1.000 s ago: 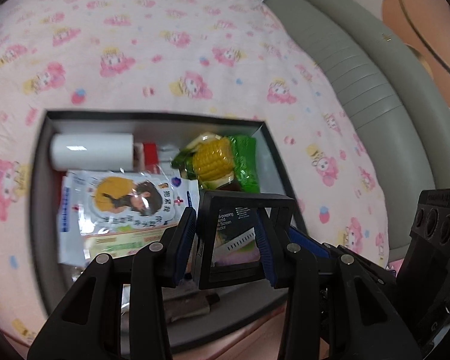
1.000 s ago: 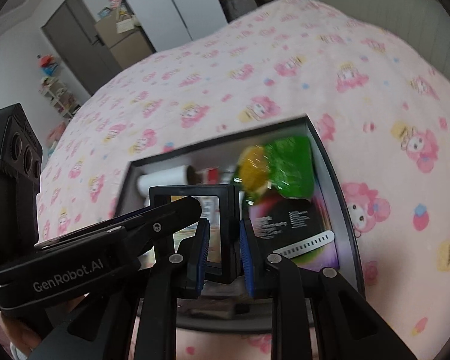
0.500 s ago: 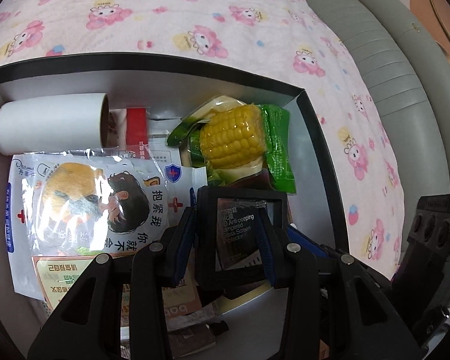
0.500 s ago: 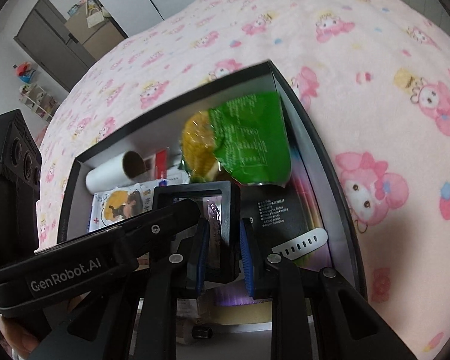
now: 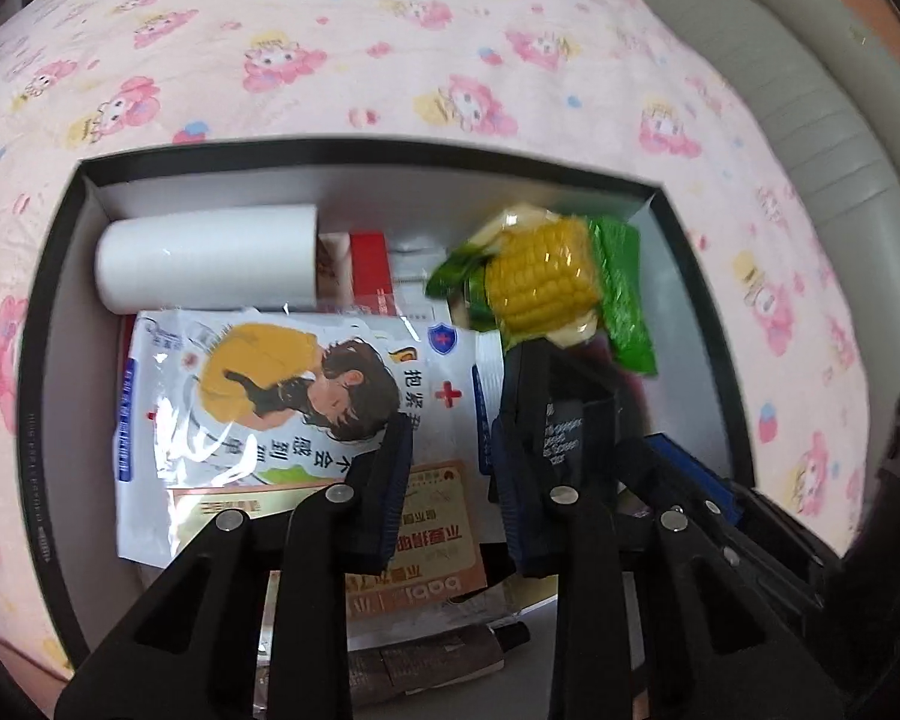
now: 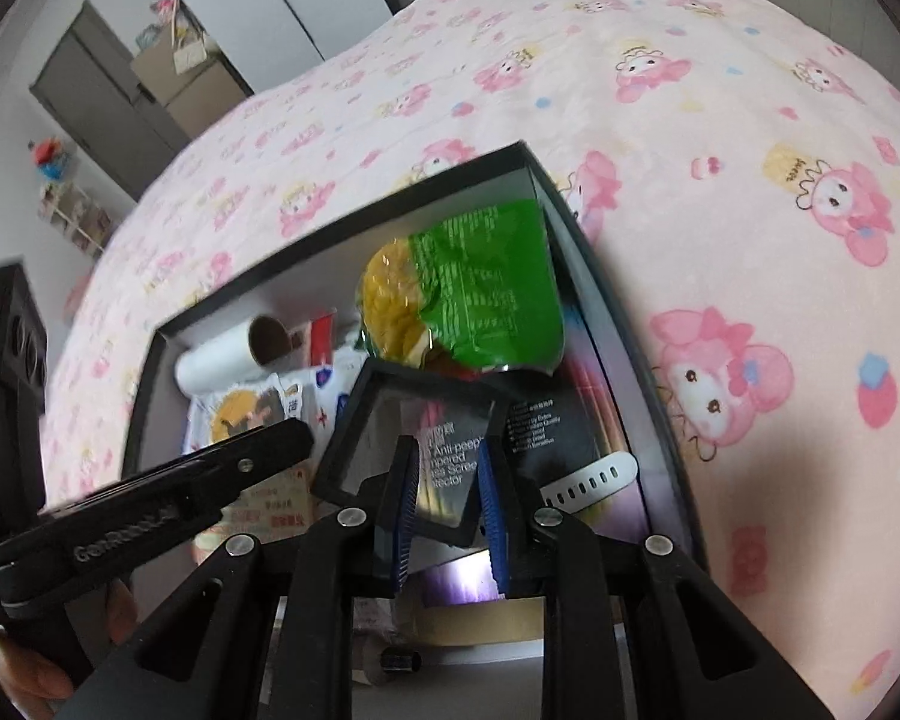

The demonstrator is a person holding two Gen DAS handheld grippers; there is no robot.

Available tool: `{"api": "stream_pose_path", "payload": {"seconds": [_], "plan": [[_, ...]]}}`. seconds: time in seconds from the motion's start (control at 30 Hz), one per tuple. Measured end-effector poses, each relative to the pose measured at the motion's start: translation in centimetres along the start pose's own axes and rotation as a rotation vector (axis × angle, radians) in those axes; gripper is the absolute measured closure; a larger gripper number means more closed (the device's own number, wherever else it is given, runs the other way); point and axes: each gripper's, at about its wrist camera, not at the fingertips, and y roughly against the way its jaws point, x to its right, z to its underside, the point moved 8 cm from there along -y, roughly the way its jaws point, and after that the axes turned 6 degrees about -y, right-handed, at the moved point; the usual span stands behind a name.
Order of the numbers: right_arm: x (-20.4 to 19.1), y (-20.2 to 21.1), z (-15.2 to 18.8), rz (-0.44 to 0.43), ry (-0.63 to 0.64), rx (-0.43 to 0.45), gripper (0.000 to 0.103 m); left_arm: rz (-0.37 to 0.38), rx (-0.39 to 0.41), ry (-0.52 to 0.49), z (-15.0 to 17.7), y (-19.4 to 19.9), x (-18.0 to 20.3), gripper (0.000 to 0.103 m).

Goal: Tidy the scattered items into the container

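My right gripper [image 6: 444,495] is clamping the black screen-protector box [image 6: 414,444], tilted over the container [image 6: 600,300]. My left gripper [image 5: 450,480] is standing half open — holding nothing, the box edge-on just beside its right finger. The left view alone is showing the corn pack [image 5: 546,288] face-up and, farther back, the white roll [image 5: 204,258].

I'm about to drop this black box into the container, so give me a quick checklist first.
1. Right gripper holds the black box: ok, jaws shut on it.
2. Left gripper free of it: cannot tell, jaws open, but the box sits right by one finger.
3. Box over the container: ok.
4. Box level: not ok, tilted.
5. Bare landing spot: not ok, corn pack and watch box lie underneath.
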Motion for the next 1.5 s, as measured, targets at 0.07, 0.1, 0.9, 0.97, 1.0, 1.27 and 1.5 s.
{"api": "stream_pose_path", "payload": {"seconds": [0.07,0.1,0.9,0.97,1.0,1.27,1.5], "plan": [[0.4,0.1,0.0,0.031,0.000,0.009,0.084,0.015,-0.014,-0.020,0.1,-0.2,0.6,0.079],[0.5,0.1,-0.1,0.047,-0.001,0.014,0.084,0.040,-0.032,-0.024,0.3,-0.5,1.0,0.079],[-0.2,0.4,0.3,0.053,0.013,-0.028,0.086,-0.020,0.096,-0.100,-1.4,4.0,0.6,0.064],[-0.9,1.5,-0.1,0.064,0.028,-0.001,0.085,-0.057,0.140,-0.093,-2.0,5.6,-0.1,0.047],[-1.3,2.0,-0.3,0.070,0.035,0.013,0.085,-0.073,0.163,-0.089,-2.2,6.5,-0.5,0.042],[-6.5,7.0,-1.9,0.093,0.100,0.128,0.042,-0.203,0.338,-0.074,-4.1,14.6,-3.9,0.012],[-11.5,9.7,-2.3,0.108,0.151,0.192,0.041,-0.276,0.418,-0.054,-3.7,20.8,-7.0,0.007]]}}
